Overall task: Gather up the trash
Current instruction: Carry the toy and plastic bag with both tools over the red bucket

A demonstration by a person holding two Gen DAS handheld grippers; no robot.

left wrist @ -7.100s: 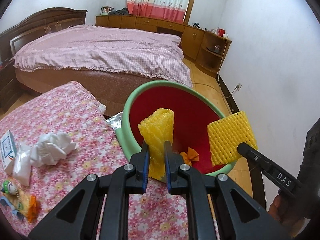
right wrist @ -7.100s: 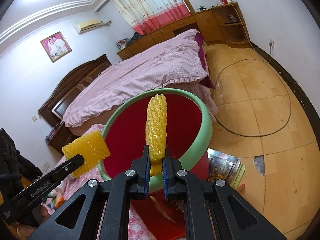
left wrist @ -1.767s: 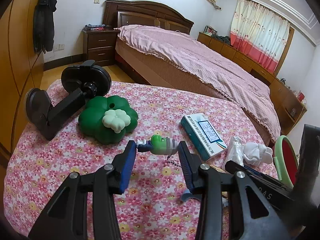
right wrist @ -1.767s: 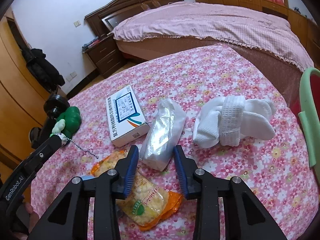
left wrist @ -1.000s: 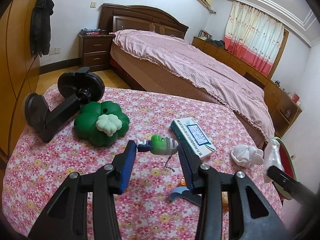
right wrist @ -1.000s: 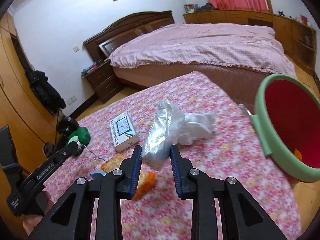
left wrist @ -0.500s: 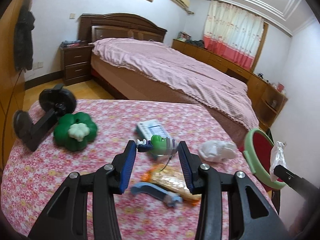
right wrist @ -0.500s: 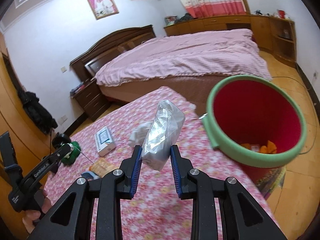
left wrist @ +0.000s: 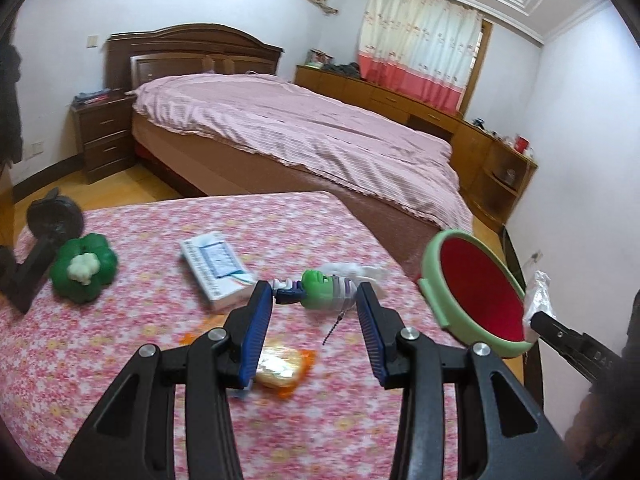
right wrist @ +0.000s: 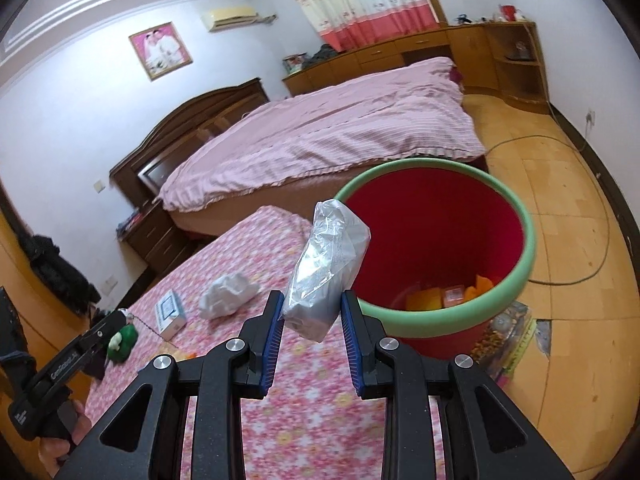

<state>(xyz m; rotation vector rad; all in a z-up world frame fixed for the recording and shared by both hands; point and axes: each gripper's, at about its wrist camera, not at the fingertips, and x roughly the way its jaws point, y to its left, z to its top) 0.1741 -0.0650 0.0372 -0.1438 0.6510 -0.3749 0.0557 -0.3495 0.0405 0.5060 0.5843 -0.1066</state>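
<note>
The floral tablecloth (left wrist: 120, 360) is smeared by motion blur. An orange snack packet (left wrist: 280, 368) lies partly hidden behind the left gripper's finger (left wrist: 256, 332). Print on the white box (left wrist: 216, 266) is unreadable. The black stand (left wrist: 36, 248) runs off the left edge.

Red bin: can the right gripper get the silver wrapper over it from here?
Probably yes. The right gripper, shut on the silver wrapper, is raised beside the red bin, whose mouth is open with nothing between; only some orange scraps lie at the bottom.
</note>
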